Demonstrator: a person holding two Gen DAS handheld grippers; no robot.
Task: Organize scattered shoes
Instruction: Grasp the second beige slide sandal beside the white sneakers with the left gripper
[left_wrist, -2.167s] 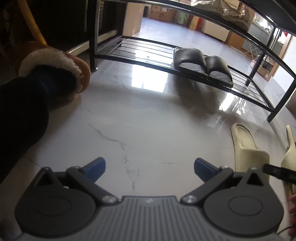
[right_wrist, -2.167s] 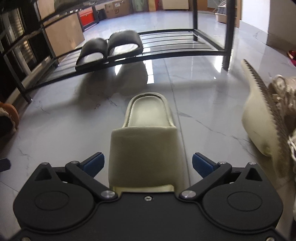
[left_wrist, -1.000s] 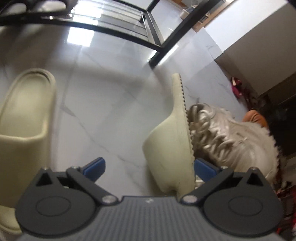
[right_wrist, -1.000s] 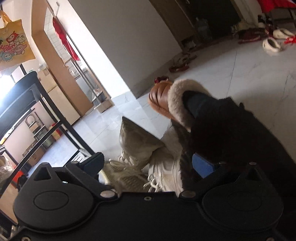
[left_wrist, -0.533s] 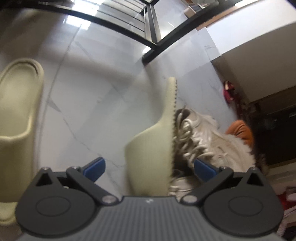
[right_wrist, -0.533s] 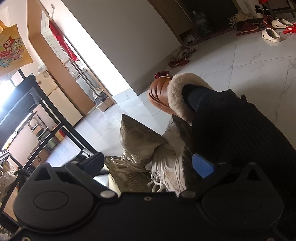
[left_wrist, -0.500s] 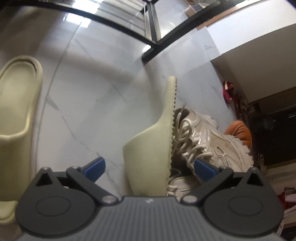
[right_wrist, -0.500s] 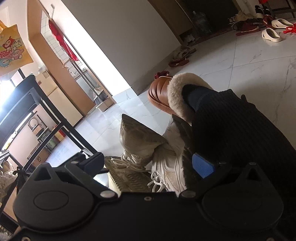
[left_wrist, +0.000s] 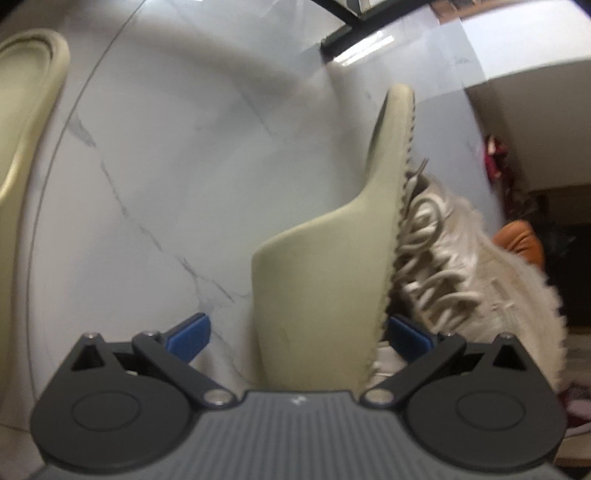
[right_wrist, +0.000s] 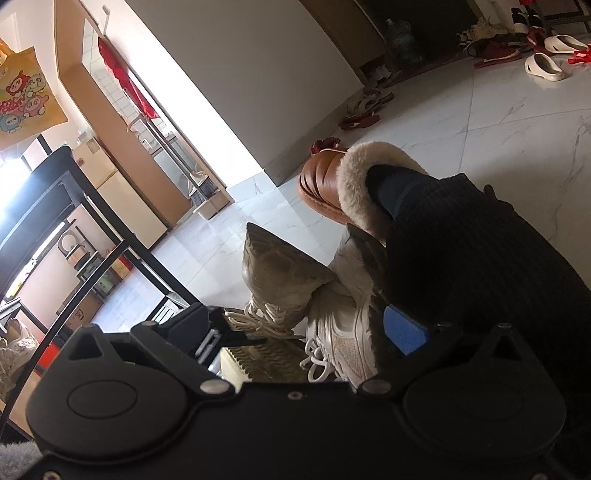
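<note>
Left gripper (left_wrist: 297, 338): low over the marble floor (left_wrist: 177, 155), pointed forward along it. Jaws apart, the blue pads wide of each other. A pale green slide (left_wrist: 332, 273) stands tipped on its edge between them, strap end nearest the camera, heel pointing far, serrated sole facing right. The right pad sits just beside the sole edge; the left pad is clear of the strap. Contact cannot be confirmed, and the jaws are not clamped.

The slide leans against a cream laced sneaker (left_wrist: 461, 258) on its right, laces touching the sole teeth. Second pale green slide (left_wrist: 26, 110) lies flat, sole down, at the far left edge, well apart from the first. A black rack leg (left_wrist: 354, 22) meets the floor at the top of the view.

Right gripper (right_wrist: 295, 332): tilted upward and rolled, so the room appears slanted. Jaws apart; the right blue pad is visible, the left finger dark in shadow. The sneaker pile (right_wrist: 332, 325) lies between and just beyond the fingers, with the ribbed slide sole low in front. Nothing held.

A person's dark trouser leg (right_wrist: 480, 266) fills the right side, foot in a brown fur-lined slipper (right_wrist: 332, 181) planted on the floor beyond the sneakers. More shoes lie scattered at the far wall (right_wrist: 546, 66).
</note>
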